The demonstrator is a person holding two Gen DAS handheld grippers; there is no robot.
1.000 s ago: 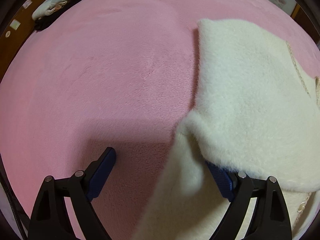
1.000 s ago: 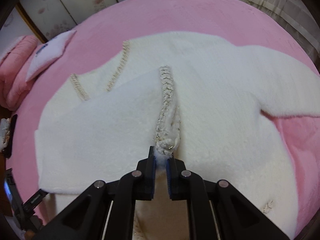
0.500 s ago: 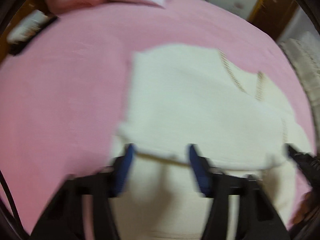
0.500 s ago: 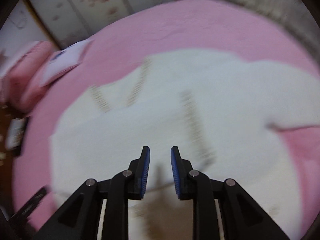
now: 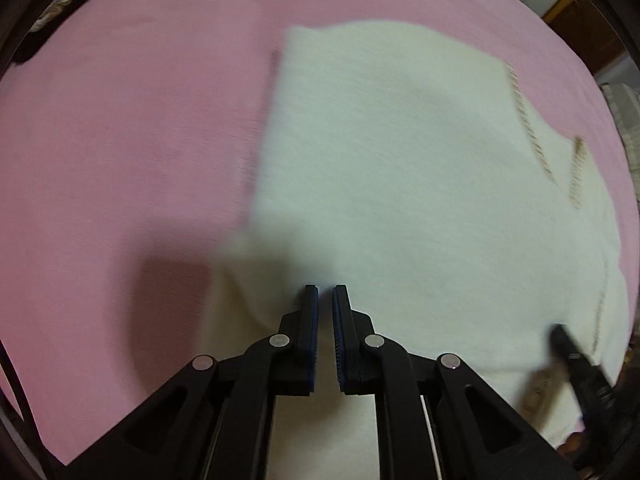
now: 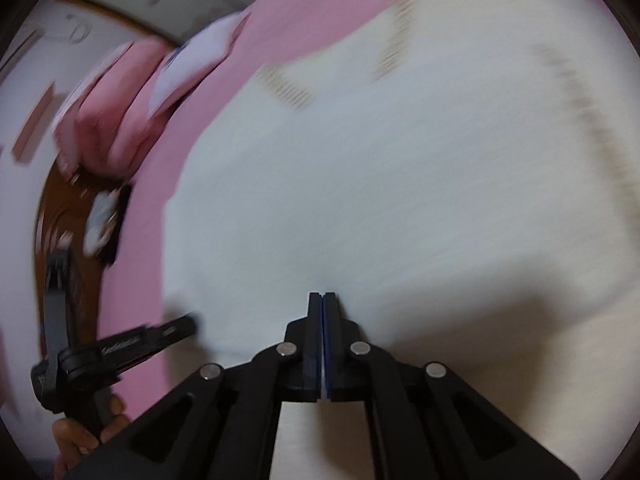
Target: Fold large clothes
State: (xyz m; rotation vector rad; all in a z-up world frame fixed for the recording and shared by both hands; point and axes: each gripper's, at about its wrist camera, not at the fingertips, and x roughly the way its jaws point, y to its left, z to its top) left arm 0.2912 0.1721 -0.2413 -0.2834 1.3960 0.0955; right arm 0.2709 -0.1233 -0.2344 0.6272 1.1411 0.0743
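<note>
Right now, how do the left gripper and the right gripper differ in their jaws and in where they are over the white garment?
The left gripper shows a thin gap between its jaws; the right gripper has its jaws pressed together. The left gripper sits near the white garment's edge, with the pink bedcover close beside it; the right gripper is over the garment's middle. Both are shut, having just closed, and both point down at the garment; the blur hides whether fabric is pinched.

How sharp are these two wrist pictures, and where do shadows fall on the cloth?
Left wrist view: the left gripper is sharp, the fluffy cream-white garment and pink plush bed cover slightly smeared; a dark shadow lies left of the fingers. Right wrist view: heavier motion blur streaks the braided trim and the pillows, the right gripper stays crisp, and a grey shadow lies lower right. Both bend at the edges.
</note>
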